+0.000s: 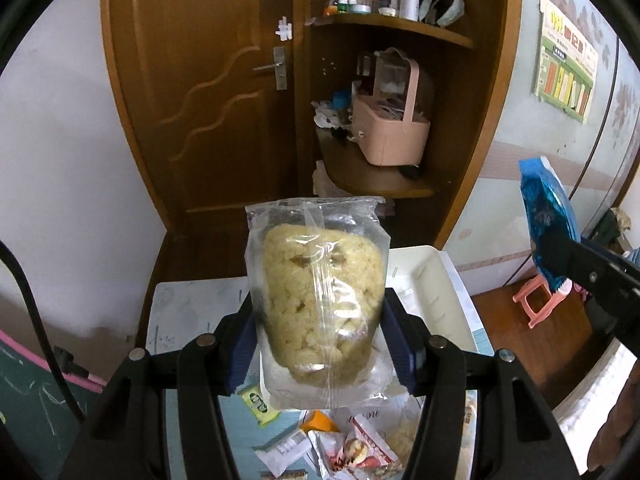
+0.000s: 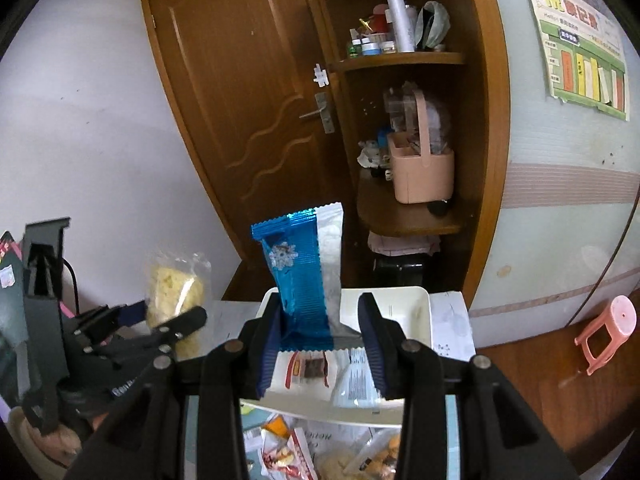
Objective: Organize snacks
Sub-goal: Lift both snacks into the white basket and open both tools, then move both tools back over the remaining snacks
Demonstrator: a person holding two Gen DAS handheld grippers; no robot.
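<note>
Above the cluttered desk [image 1: 188, 304], the left gripper [image 1: 320, 344] has its fingers [image 1: 240, 344] pressed on both sides of a clear bag of pale crumbly cake [image 1: 318, 300], held upright in the air; the right gripper [image 2: 320, 344] pinches a blue foil snack packet [image 2: 304, 276] by its lower edge, also aloft, in front of the white tray [image 2: 420, 312].

The clear bag looks light and soft, its contents likely to crumble under a hard squeeze — the sides low down seem the sensible hold; the slick film may slip. The foil packet looks light and crinkly, stiffest at its sealed ends.

The left wrist view shows loose packets [image 1: 356, 452] still on the desk below; the right wrist view alone shows packets [image 2: 312, 372] already lying in the tray, and a pink stool [image 2: 608, 332] to the side.
</note>
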